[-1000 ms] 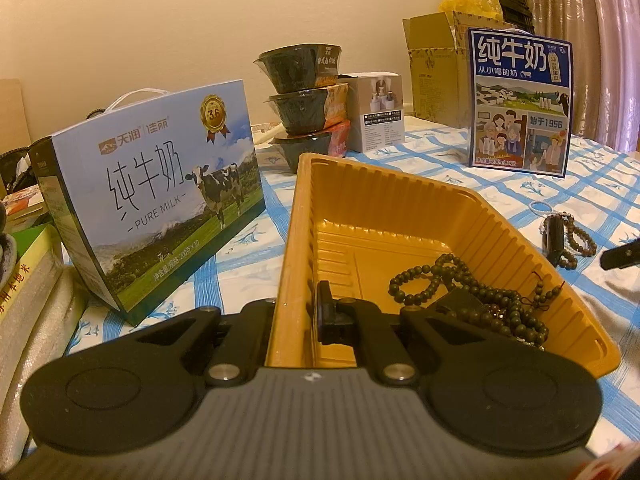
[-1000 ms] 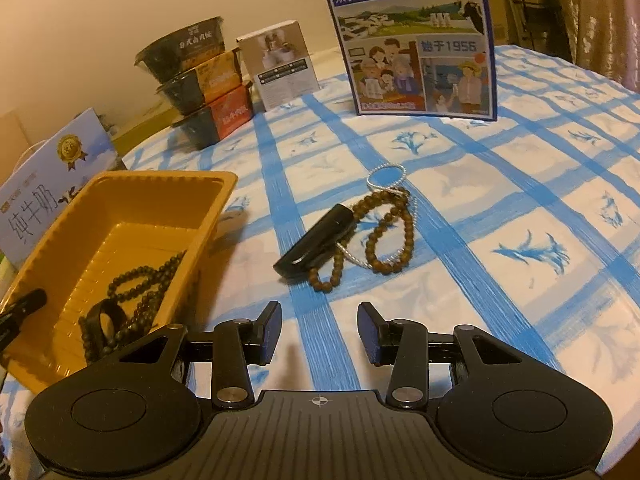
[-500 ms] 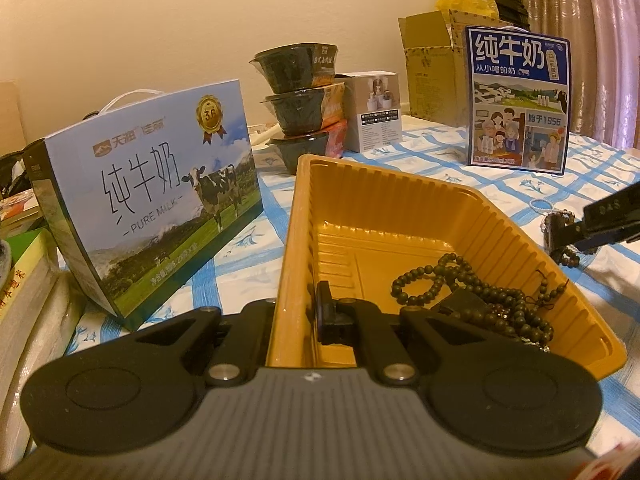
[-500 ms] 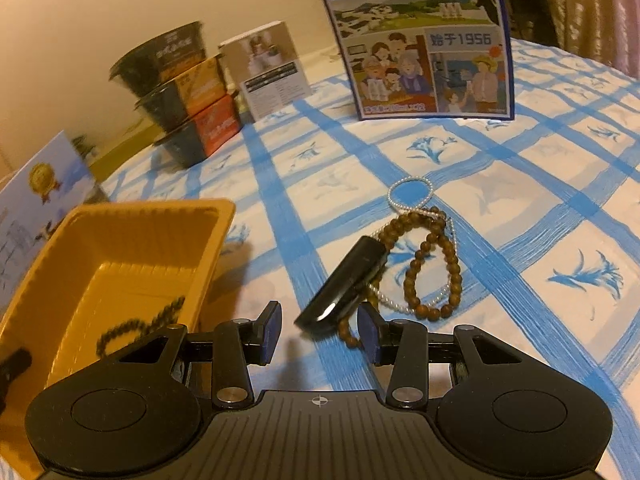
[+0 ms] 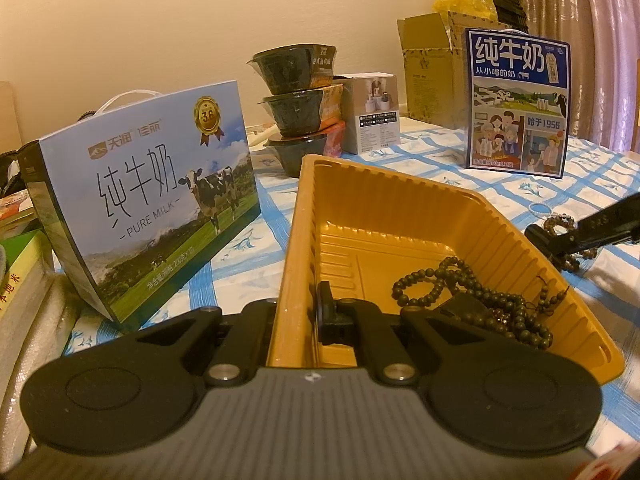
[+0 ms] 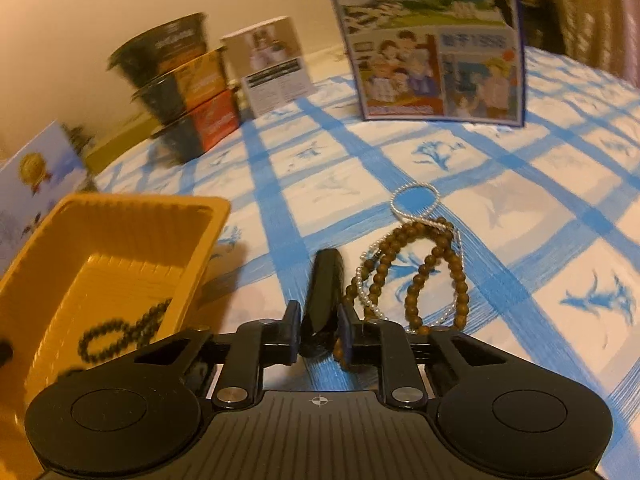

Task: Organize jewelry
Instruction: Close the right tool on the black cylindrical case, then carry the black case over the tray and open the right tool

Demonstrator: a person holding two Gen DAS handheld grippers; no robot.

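My left gripper (image 5: 310, 320) is shut on the near wall of the yellow plastic tray (image 5: 384, 192), which holds dark green bead strings (image 5: 480, 300). In the right wrist view a black band (image 6: 322, 284) lies on the blue-checked cloth, beside a brown bead bracelet (image 6: 436, 272) and a thin pearl string (image 6: 414, 200). My right gripper (image 6: 319, 332) has its jaws closing around the near end of the black band, and both pads touch it. The tray (image 6: 120, 208) sits just left of it. One right fingertip (image 5: 560, 240) shows at the far right of the left wrist view.
A pale blue milk carton (image 5: 152, 200) stands left of the tray. Behind are three stacked dark bowls (image 5: 300, 108), a small white box (image 5: 376, 112), a cardboard box (image 5: 432, 76) and a dark blue milk carton (image 6: 432, 40). Books (image 5: 20, 280) lie at the far left.
My right gripper moved forward over the black band and its jaws narrowed onto it. The left gripper kept still on the tray wall.
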